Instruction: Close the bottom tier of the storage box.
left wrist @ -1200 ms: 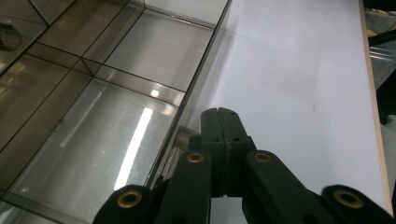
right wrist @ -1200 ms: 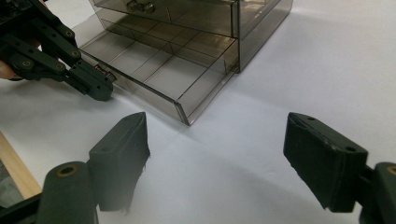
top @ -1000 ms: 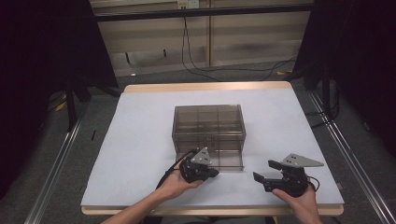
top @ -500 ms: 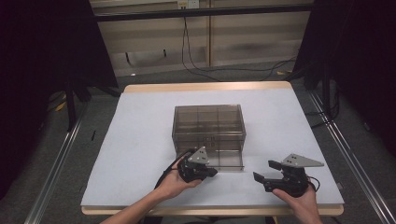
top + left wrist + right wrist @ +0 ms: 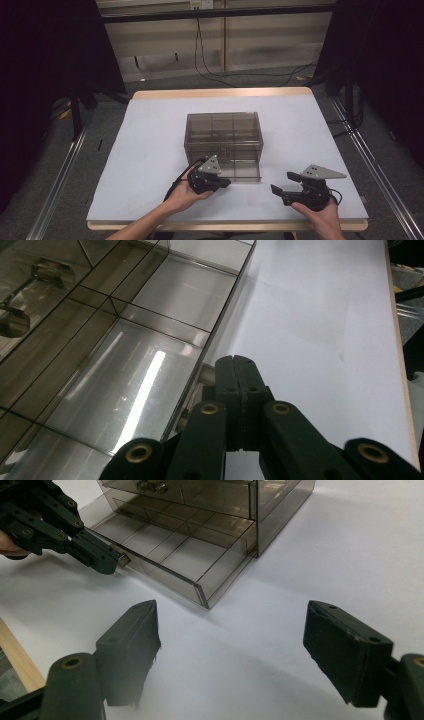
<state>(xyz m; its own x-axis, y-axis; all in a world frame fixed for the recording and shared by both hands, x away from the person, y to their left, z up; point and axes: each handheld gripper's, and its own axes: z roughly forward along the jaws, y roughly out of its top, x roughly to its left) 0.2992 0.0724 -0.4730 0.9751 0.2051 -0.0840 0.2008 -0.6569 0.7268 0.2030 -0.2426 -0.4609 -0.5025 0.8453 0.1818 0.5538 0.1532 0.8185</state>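
Observation:
A smoky clear drawer box stands mid-table. Its bottom drawer is pulled out toward me, and its divided compartments look empty. My left gripper is at the drawer's front. Its jaws are pressed together on the small metal knob, which peeks out beside the tips. The right gripper view shows that same grip on the knob from the side. My right gripper rests near the table's front right, wide open with nothing between its fingers, aimed at the drawer's corner.
The upper drawer is closed, with its metal handle showing. A white sheet covers the table, and bare wood edges show at the back. Metal rails run along both sides. Cables lie on the floor behind.

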